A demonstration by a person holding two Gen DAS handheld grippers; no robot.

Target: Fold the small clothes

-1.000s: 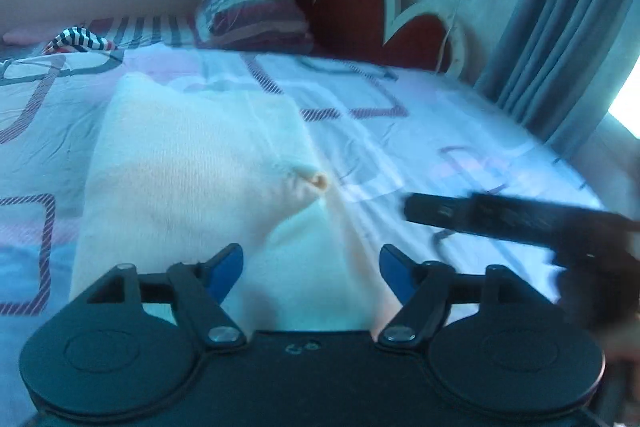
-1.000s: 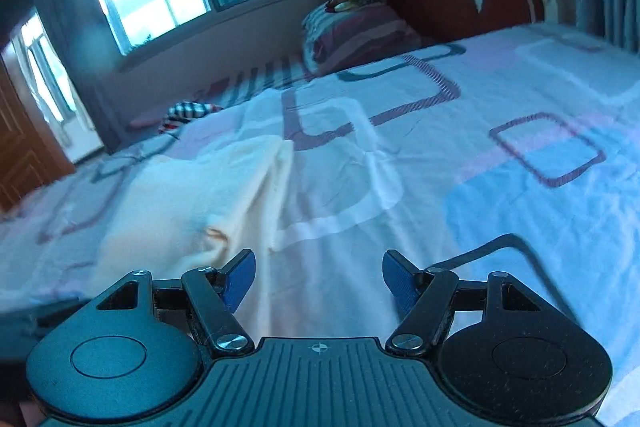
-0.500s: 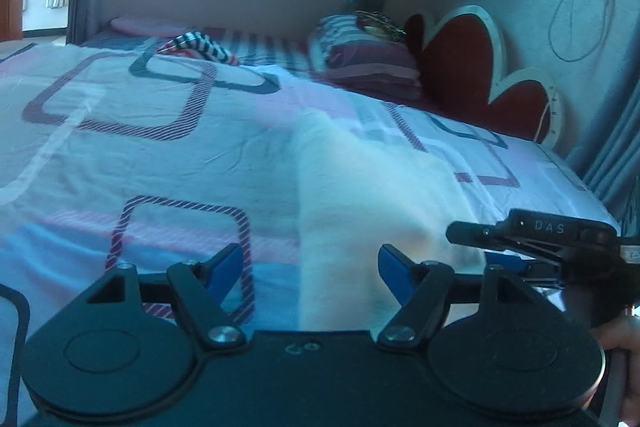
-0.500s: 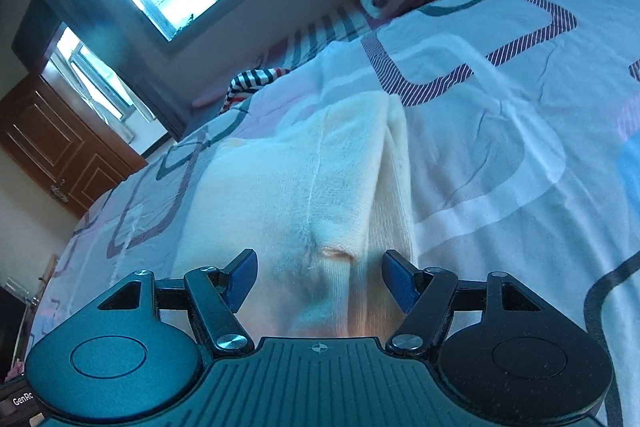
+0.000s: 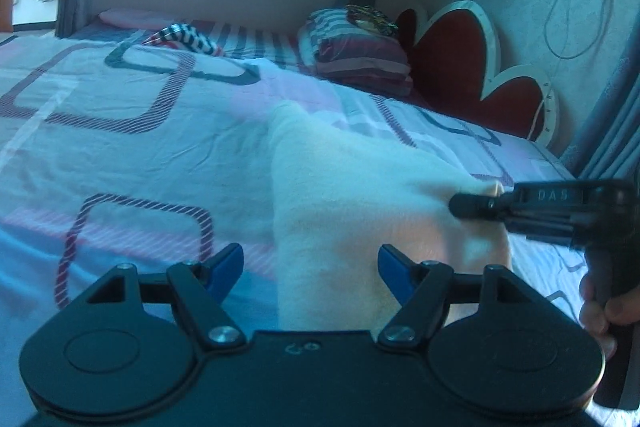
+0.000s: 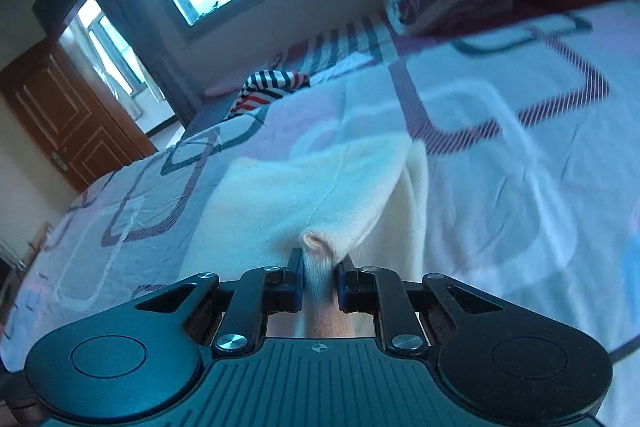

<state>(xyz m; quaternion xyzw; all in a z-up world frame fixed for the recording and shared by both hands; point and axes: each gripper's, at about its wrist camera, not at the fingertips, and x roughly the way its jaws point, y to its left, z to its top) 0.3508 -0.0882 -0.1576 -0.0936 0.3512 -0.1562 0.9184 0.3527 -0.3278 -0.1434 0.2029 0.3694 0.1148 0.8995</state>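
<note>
The black right gripper with blue pads (image 6: 319, 281) is pinching a bunched corner of the cream knitted garment (image 6: 320, 187), its jaws drawn close on the fabric. The black left gripper with blue pads (image 5: 311, 273) is hovering with its jaws spread wide, gripping nothing, above the garment's near left edge. The garment is lying on the bedsheet patterned with rounded squares (image 5: 132, 147). Farther off, a striped cloth (image 6: 268, 87) and folded striped bedding (image 5: 356, 51) are sitting before the red scalloped headboard (image 5: 452, 55).
</note>
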